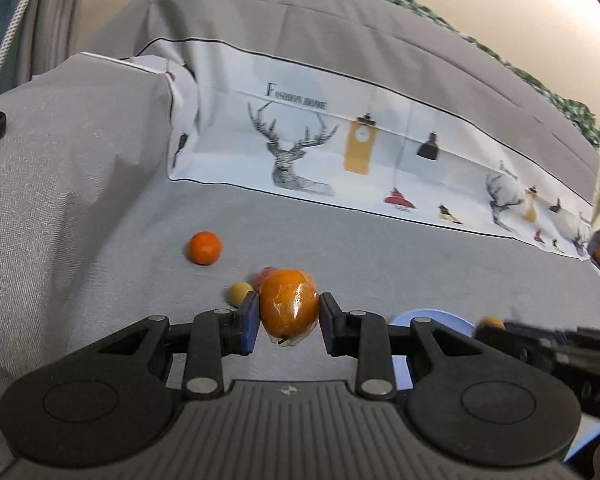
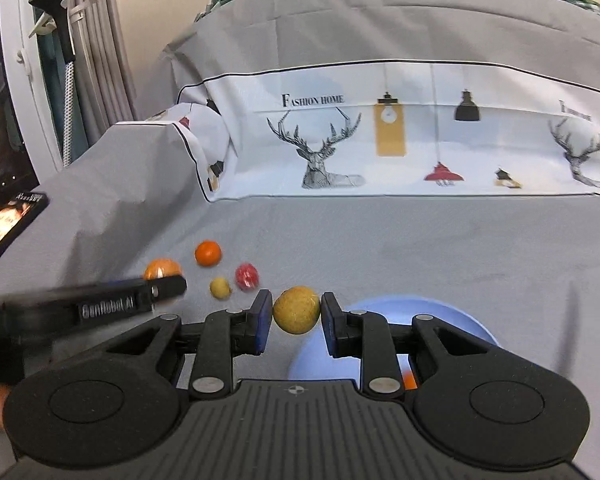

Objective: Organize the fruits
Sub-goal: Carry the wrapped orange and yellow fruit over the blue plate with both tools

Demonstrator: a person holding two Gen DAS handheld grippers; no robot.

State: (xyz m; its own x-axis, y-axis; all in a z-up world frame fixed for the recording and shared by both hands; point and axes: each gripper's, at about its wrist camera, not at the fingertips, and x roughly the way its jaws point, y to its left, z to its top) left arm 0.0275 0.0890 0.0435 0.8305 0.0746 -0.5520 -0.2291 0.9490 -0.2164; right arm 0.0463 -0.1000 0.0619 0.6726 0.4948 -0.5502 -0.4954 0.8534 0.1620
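My right gripper (image 2: pixel 296 314) clamps a yellow fruit (image 2: pixel 296 309); my left gripper (image 1: pixel 288 312) clamps an orange fruit (image 1: pixel 288 305). The blue bowl (image 2: pixel 452 316) sits lower right of centre in the right wrist view, nearer my right gripper: that fruit probably drops first.

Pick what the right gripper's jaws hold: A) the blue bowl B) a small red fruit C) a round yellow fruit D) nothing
C: in the right wrist view the right gripper has its jaws closed on a round yellow fruit, above the grey cloth near the blue bowl.
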